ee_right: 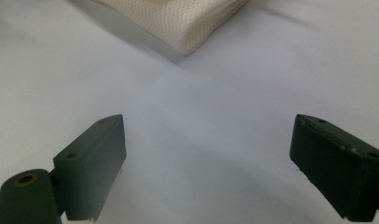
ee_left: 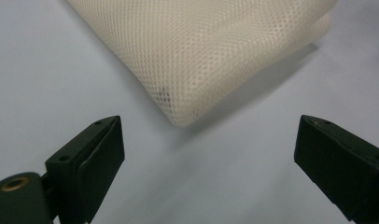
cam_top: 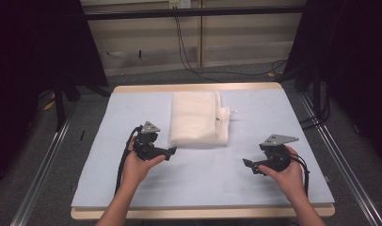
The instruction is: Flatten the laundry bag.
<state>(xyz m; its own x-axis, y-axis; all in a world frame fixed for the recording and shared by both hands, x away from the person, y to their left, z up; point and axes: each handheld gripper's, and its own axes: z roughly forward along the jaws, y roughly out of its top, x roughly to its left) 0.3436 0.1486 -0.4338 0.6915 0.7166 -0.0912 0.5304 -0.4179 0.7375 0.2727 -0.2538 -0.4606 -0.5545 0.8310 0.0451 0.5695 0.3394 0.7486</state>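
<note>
Flanking the mesh bag [cam_top: 198,118] (folded), grippers gape.

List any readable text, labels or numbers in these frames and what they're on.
No readable text in any view.
Small pale plate on the back wall: any marking is too small and blurred to read.
Folded cream mesh cloth: no print or tag text visible.
Left gripper and right gripper: no lettering visible on the black jaws or grey plates.

No text, label, brand or number can be read anywhere. The folded mesh cloth [cam_top: 198,118] carries no legible tag. The counter [cam_top: 132,188] is unmarked.
</note>
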